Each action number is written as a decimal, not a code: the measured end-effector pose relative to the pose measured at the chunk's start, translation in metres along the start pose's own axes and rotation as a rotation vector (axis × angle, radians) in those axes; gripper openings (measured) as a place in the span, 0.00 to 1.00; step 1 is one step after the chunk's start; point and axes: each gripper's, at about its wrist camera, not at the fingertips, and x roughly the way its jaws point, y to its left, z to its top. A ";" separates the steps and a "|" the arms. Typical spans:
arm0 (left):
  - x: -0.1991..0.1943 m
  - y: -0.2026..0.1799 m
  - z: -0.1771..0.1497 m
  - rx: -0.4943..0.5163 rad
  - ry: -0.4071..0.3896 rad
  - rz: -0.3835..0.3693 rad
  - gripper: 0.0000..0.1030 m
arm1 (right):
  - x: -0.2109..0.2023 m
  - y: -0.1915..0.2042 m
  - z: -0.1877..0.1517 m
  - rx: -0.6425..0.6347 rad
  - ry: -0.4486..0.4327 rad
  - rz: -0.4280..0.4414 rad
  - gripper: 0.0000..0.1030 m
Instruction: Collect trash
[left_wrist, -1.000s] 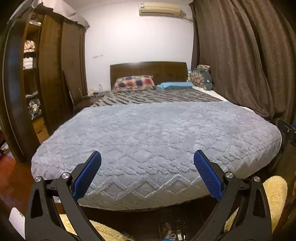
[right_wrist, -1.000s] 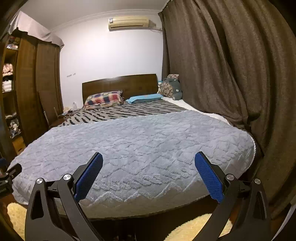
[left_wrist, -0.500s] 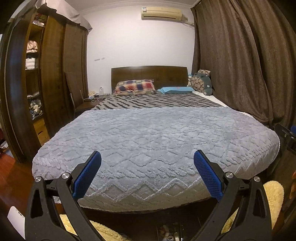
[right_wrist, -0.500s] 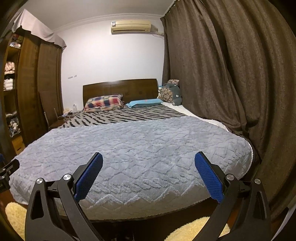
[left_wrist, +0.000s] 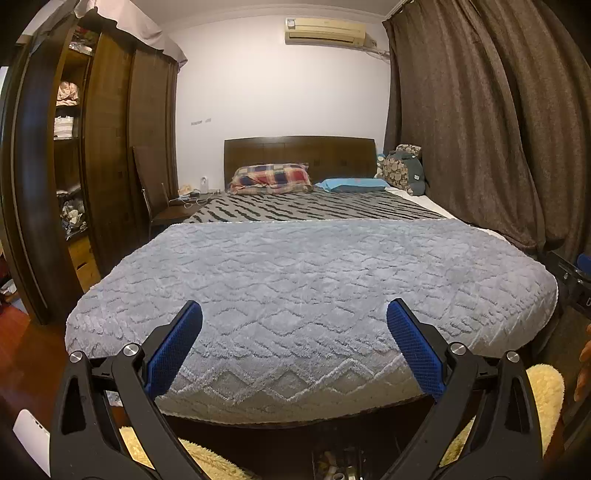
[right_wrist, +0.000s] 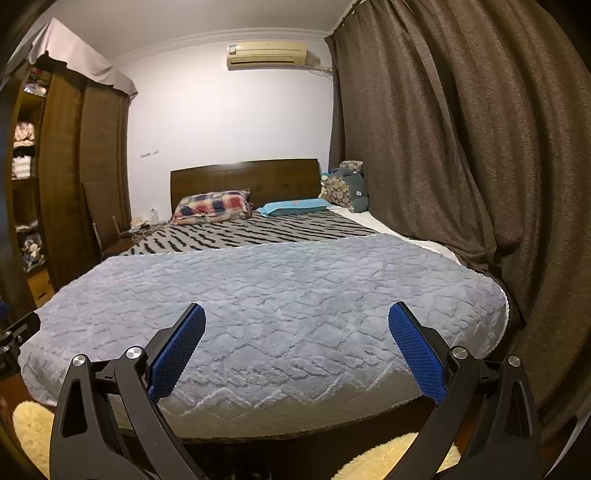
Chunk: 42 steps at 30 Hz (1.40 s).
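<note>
**Trash nowhere on the bed yet**

Trash is what I am after, and I cannot see a single piece on the bed (left_wrist: 306, 266) ahead of me. My left hand-held gripper (left_wrist: 294, 334) and my right hand-held gripper (right_wrist: 296, 334) both hang at the foot of the bed with their blue pads spread wide and nothing between them. So there is no direction or long axis to line up on, and neither hand is nearer to anything.

The grey blanket (right_wrist: 280, 295) over the foot end is soft, deeply textured and bare. Beyond it toward the headboard lie a striped cover (left_wrist: 310, 208), a plaid pillow (left_wrist: 271, 178) and a blue pillow (left_wrist: 351, 184). On the side of the bed by the wardrobe (left_wrist: 110, 147) stands a small bedside stand with small items I cannot make out. The curtain (right_wrist: 461, 147) hangs close along the other side.

Below the foot of the bed, on the floor between the yellow rugs (left_wrist: 546, 391), the left view shows a small cluster of things, too cropped to identify. My guess is the search should go there or to the bedside clutter.
</note>
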 end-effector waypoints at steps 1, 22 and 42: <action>0.000 0.000 0.000 -0.002 -0.001 0.000 0.92 | 0.000 0.001 0.000 0.001 -0.001 0.002 0.97; -0.006 0.001 0.003 -0.014 -0.022 -0.007 0.92 | -0.002 0.006 0.000 -0.003 -0.004 0.013 0.97; -0.008 0.000 0.002 -0.013 -0.026 -0.006 0.92 | -0.002 0.005 0.000 -0.003 -0.003 0.016 0.97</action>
